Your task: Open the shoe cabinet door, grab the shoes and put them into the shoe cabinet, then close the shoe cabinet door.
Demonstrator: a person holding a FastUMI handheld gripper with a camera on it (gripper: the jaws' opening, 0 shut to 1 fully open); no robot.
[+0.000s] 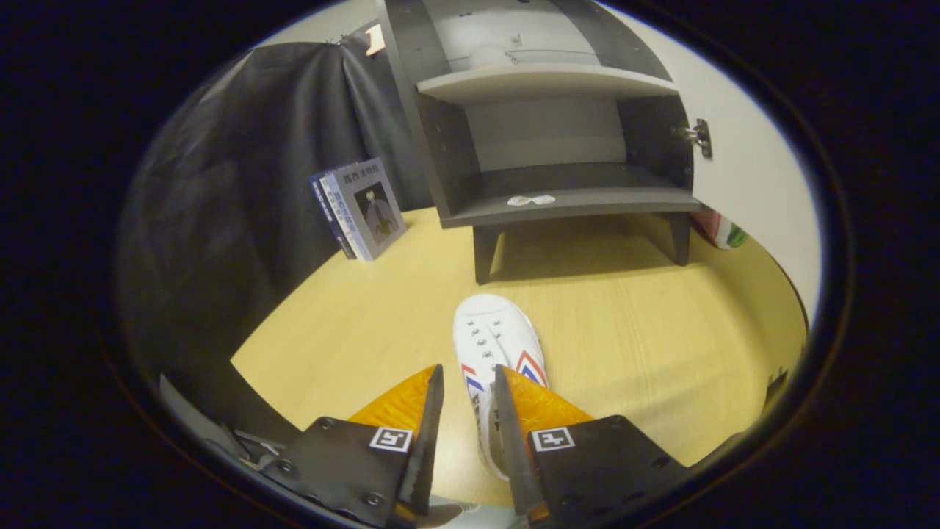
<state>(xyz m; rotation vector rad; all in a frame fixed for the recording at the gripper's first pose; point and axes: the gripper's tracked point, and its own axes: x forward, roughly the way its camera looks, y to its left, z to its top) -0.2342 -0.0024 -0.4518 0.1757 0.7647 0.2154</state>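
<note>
White shoe clamped by tool fingers.

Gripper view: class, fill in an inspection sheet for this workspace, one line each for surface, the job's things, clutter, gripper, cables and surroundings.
Surface: pale yellow wood-grain tabletop, bare around the shoe.
Job's things: white canvas shoe with red and blue side stripes, toe towards the dark grey shoe cabinet; white cabinet door open; lower shelf holds a small white scrap.
Clutter: blue-grey books leaning left of the cabinet; red, white and green object behind its right leg.
Gripper: gripper fingers straddle the shoe's rear; whether they press it is unclear.
Cables: nothing seen.
Surroundings: black cloth wall.
</note>
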